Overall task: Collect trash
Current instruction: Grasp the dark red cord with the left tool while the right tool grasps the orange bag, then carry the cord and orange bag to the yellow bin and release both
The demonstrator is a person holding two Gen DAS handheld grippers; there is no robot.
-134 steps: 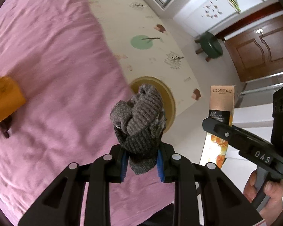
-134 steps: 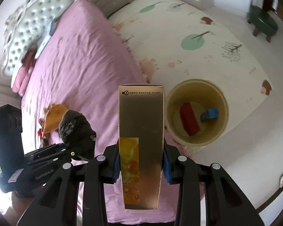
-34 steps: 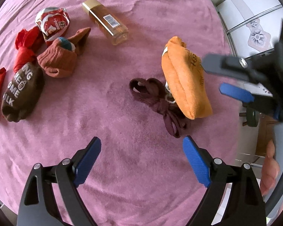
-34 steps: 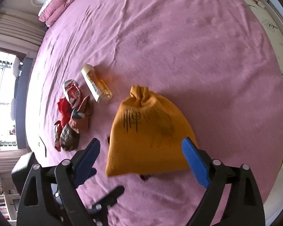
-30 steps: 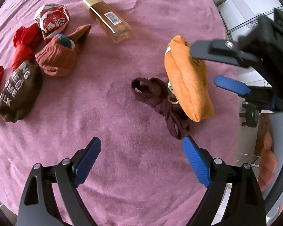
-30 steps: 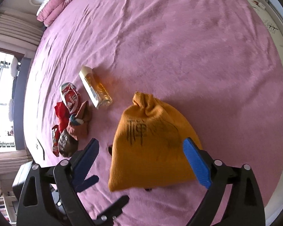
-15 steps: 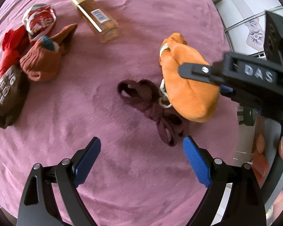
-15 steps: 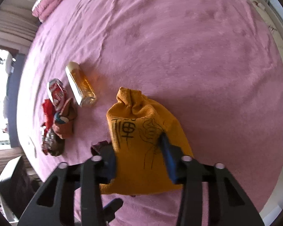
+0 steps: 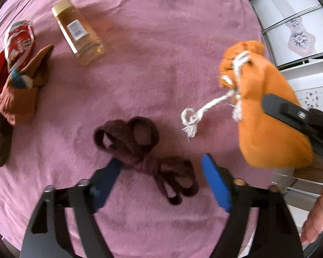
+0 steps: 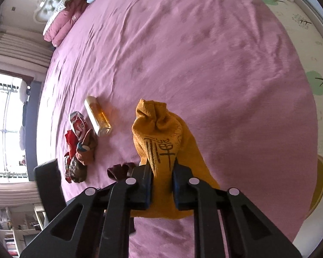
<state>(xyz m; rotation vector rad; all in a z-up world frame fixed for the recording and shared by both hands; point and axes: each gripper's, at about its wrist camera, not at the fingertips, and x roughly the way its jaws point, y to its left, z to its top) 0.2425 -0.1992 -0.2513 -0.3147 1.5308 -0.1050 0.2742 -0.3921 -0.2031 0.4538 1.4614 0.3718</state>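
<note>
left gripper (image 9: 161, 176): jaws just closing, not yet pinching, astride dark brown sock (image 9: 144, 150) lying between its pads | centre on knot, then squeeze | right gripper (image 10: 162, 185): pinching orange pouch (image 10: 161, 150), lifted clear

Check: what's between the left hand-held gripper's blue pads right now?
A knotted dark maroon cloth strap lies on the pink bedspread between the left hand-held gripper pads, which were just closing; left wrist view.
</note>
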